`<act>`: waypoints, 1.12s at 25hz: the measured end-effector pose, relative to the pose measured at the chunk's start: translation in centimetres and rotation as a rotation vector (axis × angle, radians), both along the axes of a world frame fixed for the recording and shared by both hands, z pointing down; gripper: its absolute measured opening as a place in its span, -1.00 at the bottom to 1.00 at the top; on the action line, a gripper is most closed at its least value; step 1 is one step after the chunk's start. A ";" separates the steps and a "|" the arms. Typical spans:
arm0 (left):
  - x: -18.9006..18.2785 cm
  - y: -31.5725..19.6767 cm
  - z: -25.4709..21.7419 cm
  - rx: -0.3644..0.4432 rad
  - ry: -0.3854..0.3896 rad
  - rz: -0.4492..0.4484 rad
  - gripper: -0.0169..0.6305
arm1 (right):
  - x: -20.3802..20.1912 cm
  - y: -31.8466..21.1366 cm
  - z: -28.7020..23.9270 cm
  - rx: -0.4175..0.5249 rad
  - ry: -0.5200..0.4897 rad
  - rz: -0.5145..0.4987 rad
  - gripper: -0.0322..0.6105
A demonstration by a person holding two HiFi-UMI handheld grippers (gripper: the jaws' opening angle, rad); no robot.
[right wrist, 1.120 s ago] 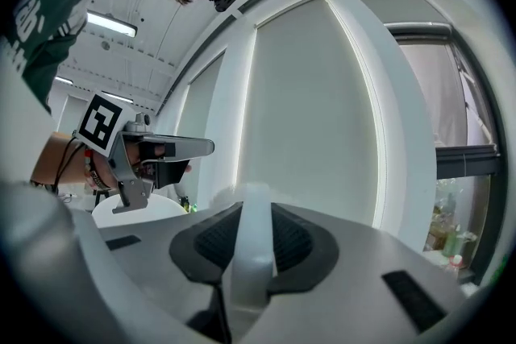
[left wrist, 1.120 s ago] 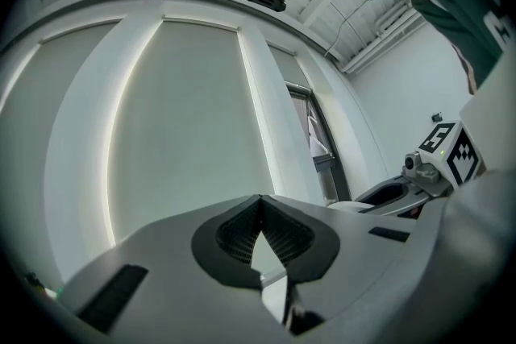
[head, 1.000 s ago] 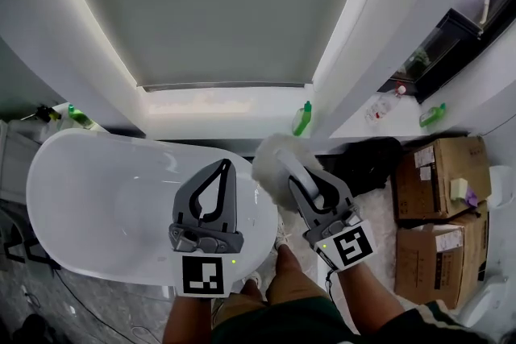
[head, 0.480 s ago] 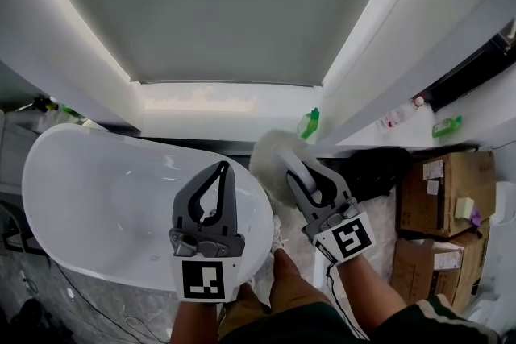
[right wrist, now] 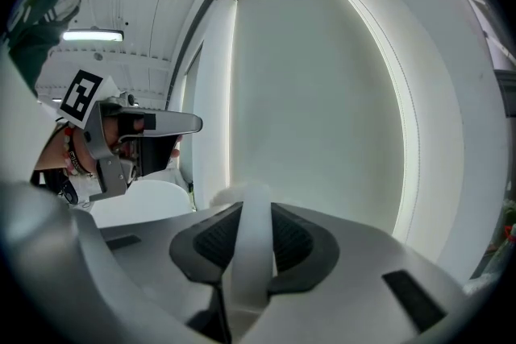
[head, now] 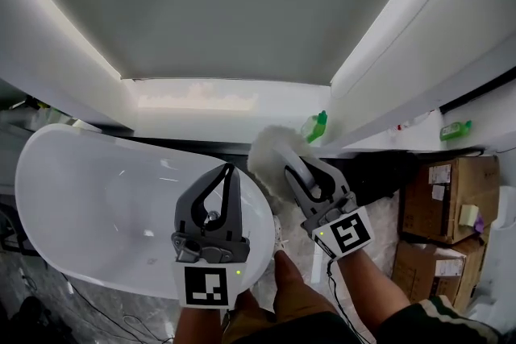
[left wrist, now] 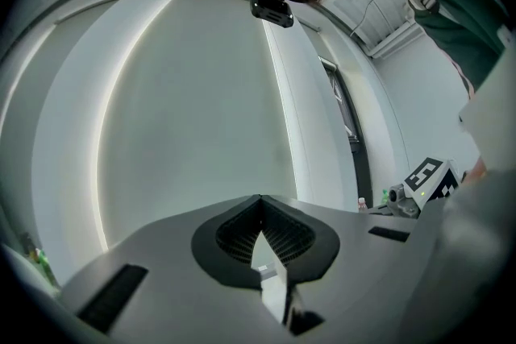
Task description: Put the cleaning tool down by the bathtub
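Just off the right end of the tub [head: 81, 197], the right gripper [head: 294, 167] has its jaws clamped on the white handle of the tool [head: 270, 153]. So the tool's up in the air beside the rim, fluffy head poking out front, near the green bottle [head: 317, 126]. The left gripper [head: 228, 170] hangs over the tub's right end, jaws pinched together at the tips, nothing in them.

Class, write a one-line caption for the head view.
Right gripper holds a fluffy duster by the bathtub; left gripper shut, empty.
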State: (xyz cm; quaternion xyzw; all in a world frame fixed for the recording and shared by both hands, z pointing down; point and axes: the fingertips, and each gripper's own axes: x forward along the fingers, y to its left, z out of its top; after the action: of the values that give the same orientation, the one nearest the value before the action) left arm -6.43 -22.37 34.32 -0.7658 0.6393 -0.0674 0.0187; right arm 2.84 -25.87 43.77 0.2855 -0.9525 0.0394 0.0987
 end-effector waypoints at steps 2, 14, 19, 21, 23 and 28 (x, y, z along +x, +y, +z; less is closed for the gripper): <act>-0.4 -0.6 1.1 -0.008 0.004 -0.005 -0.92 | -0.2 -0.7 1.2 -0.016 0.005 0.008 -0.60; -2.2 -5.3 6.8 -0.023 -0.050 0.053 -0.92 | -3.2 -5.6 8.3 -0.024 0.049 -0.031 -0.59; -2.6 -7.0 9.8 -0.059 -0.024 0.050 -0.92 | -3.9 -7.5 11.2 -0.046 0.067 -0.039 -0.59; -3.0 -7.5 11.2 -0.081 -0.021 0.033 -0.92 | -4.4 -8.1 12.4 -0.053 0.074 -0.045 -0.59; -3.5 -7.9 12.3 -0.091 -0.014 0.017 -0.92 | -4.9 -8.7 13.7 -0.065 0.078 -0.052 -0.59; -4.7 -8.8 14.9 -0.110 -0.011 -0.009 -0.92 | -6.1 -10.2 16.3 -0.078 0.078 -0.057 -0.60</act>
State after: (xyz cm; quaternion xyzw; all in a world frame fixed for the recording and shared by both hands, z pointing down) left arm -11.15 -31.16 49.22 -0.7625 0.6378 -0.1067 -0.0202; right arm -3.28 -36.12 60.04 0.2557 -0.9533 0.0622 0.1480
